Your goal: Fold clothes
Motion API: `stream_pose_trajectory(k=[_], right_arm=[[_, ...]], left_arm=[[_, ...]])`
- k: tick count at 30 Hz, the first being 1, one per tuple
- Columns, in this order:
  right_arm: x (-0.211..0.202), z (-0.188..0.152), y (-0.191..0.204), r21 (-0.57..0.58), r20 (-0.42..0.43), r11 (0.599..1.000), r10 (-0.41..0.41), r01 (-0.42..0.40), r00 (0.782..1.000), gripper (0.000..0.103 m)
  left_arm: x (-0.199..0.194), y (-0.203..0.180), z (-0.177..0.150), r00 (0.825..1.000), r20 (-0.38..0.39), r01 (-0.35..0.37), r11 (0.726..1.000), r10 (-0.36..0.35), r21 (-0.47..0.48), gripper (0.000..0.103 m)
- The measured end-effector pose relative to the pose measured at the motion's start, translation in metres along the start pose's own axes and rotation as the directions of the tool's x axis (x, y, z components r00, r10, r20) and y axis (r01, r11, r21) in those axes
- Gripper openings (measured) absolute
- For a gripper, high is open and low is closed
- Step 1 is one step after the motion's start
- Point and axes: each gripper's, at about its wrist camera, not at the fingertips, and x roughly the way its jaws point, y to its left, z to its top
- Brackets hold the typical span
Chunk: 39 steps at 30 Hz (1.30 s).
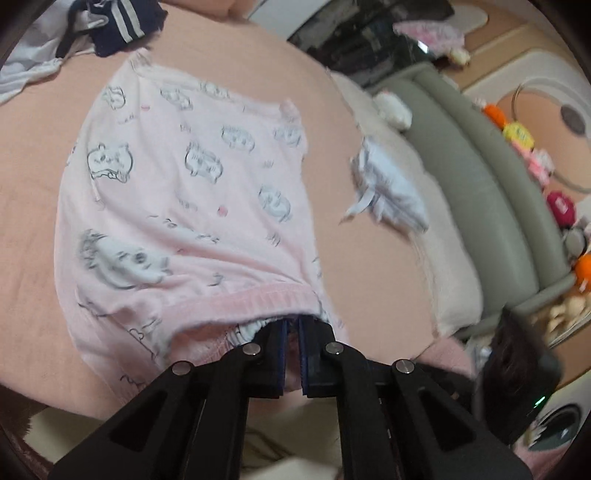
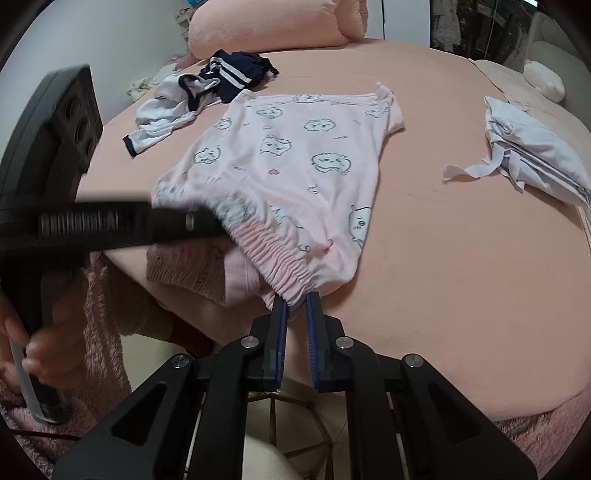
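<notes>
Left gripper (image 1: 291, 325): jaws clenched on the gathered elastic waistband of the pink pyjama shorts (image 1: 192, 184); cloth is pinched between the blue pads and bunches at the tips. In the right wrist view this same gripper (image 2: 218, 221) comes in from 9 o'clock, blurred, its tip buried in the waistband's left end, with the hand (image 2: 33, 343) that bears it at 8 o'clock.

Right gripper (image 2: 295, 299): jaws closed onto the waistband's other end, the ruched pink elastic pinched at the fingertips. The waistband runs as a slanted line between the two grips, raised off the bed.

Shorts: pale pink, printed with grey-outlined cartoon animal faces, spread out from the grippers toward 12 o'clock on the pink bedsheet (image 2: 443, 277). The leg hems lie at the far end, flat on the sheet.

Further out, right wrist view: a folded white garment (image 2: 532, 158) with loose ties at 2 o'clock, well apart from the shorts. A navy garment with white stripes (image 2: 236, 77) at 11 o'clock, just beyond the shorts' far corner, tangled with a white top trimmed in navy (image 2: 166, 110). Pink pillow (image 2: 266, 26) at 12 o'clock.

Left wrist view: grey-green headboard (image 1: 491, 177) at 3 o'clock, small toys along it.
</notes>
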Motion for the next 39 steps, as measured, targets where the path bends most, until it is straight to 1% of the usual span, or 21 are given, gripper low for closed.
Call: stream_pose_trajectory(k=[1,3,5,7,8,10,13,15,16,17,19,25,28,30,31,32,33,34,35,37,39], right_arm=[[-0.001,-0.001,0.001,-0.002,0.002,1.0,0.006,-0.006,1.0,0.009],[-0.004,-0.001,0.002,-0.003,0.012,0.999,0.043,-0.042,0.999,0.008],[-0.004,0.0,0.002,0.007,0.01,0.995,0.101,-0.101,0.995,0.006],[-0.003,0.0,0.003,0.021,0.0,0.986,0.165,-0.165,0.986,0.006],[-0.003,0.0,0.004,0.021,-0.011,0.981,0.194,-0.194,0.981,0.007],[-0.007,-0.002,0.009,-0.005,-0.01,0.979,0.206,-0.206,0.979,0.007],[-0.008,-0.003,0.006,-0.004,-0.009,0.991,0.133,-0.133,0.991,0.019],[-0.008,-0.004,0.002,0.008,-0.011,0.997,0.075,-0.075,0.997,0.024],[-0.007,-0.004,-0.002,0.026,-0.014,0.995,0.092,-0.091,0.996,0.031],[-0.004,-0.004,-0.002,0.023,-0.029,0.995,0.101,-0.1,0.994,0.041],[0.002,-0.004,-0.003,0.018,-0.062,0.993,0.118,-0.117,0.991,0.044],[0.003,-0.001,0.001,0.0,-0.023,1.0,-0.021,0.021,1.0,0.044],[0.016,0.002,-0.002,0.003,-0.03,1.0,-0.011,0.011,0.999,0.043],[0.025,0.005,-0.003,-0.005,-0.04,1.0,-0.003,0.003,0.999,0.037],[0.025,0.006,-0.001,-0.018,-0.029,1.0,-0.018,0.017,0.999,0.029],[0.025,0.008,0.001,-0.031,-0.018,0.999,-0.033,0.032,0.999,0.024],[0.023,0.009,0.003,-0.04,0.0,0.998,-0.048,0.048,0.999,0.023],[0.02,0.01,0.002,-0.042,0.013,0.998,-0.054,0.054,0.998,0.022],[0.017,0.01,0.001,-0.04,0.024,0.998,-0.055,0.056,0.998,0.021],[0.015,0.009,-0.002,-0.034,0.027,0.997,-0.065,0.066,0.998,0.021],[0.015,0.007,-0.002,-0.035,0.014,0.998,-0.06,0.061,0.998,0.021]], left_arm=[[-0.001,0.0,0.001,1.0,0.012,0.011,1.0,-0.011,-0.008,0.006],[0.004,-0.001,-0.002,1.0,-0.003,0.009,1.0,-0.009,0.006,0.006],[0.017,0.001,-0.009,0.997,-0.07,0.026,1.0,-0.026,0.005,0.006],[0.031,0.0,-0.014,0.991,-0.131,0.019,1.0,-0.019,0.003,0.006],[0.034,0.0,-0.017,0.989,-0.143,0.019,1.0,-0.018,0.006,0.006],[0.033,0.0,-0.017,0.99,-0.139,0.029,1.0,-0.028,0.001,0.006],[0.026,0.003,-0.015,0.993,-0.111,0.033,0.999,-0.034,-0.007,0.006],[0.026,0.007,-0.013,0.993,-0.105,0.049,0.998,-0.053,-0.041,0.006],[0.027,0.008,-0.012,0.993,-0.102,0.054,0.997,-0.059,-0.055,0.006],[0.027,0.009,-0.013,0.993,-0.102,0.052,0.997,-0.058,-0.061,0.006],[0.026,0.011,-0.014,0.991,-0.113,0.058,0.996,-0.065,-0.061,0.006],[0.029,0.008,-0.016,0.984,-0.136,0.108,0.992,-0.116,-0.066,0.006],[0.029,0.01,-0.016,0.982,-0.147,0.108,0.991,-0.118,-0.077,0.007],[0.024,0.013,-0.017,0.98,-0.159,0.103,0.99,-0.117,-0.098,0.008],[0.019,0.016,-0.018,0.98,-0.163,0.099,0.989,-0.116,-0.11,0.008],[0.009,0.021,-0.02,0.981,-0.162,0.09,0.988,-0.11,-0.124,0.009],[-0.001,0.025,-0.022,0.982,-0.158,0.084,0.988,-0.105,-0.133,0.009],[-0.011,0.028,-0.024,0.984,-0.15,0.073,0.988,-0.094,-0.137,0.013],[-0.025,0.031,-0.025,0.989,-0.135,0.04,0.99,-0.058,-0.134,0.024],[-0.045,0.034,-0.025,0.996,-0.09,-0.01,0.992,-0.001,-0.127,0.039],[-0.053,0.038,-0.022,0.997,-0.058,-0.05,0.99,0.043,-0.132,0.039]])
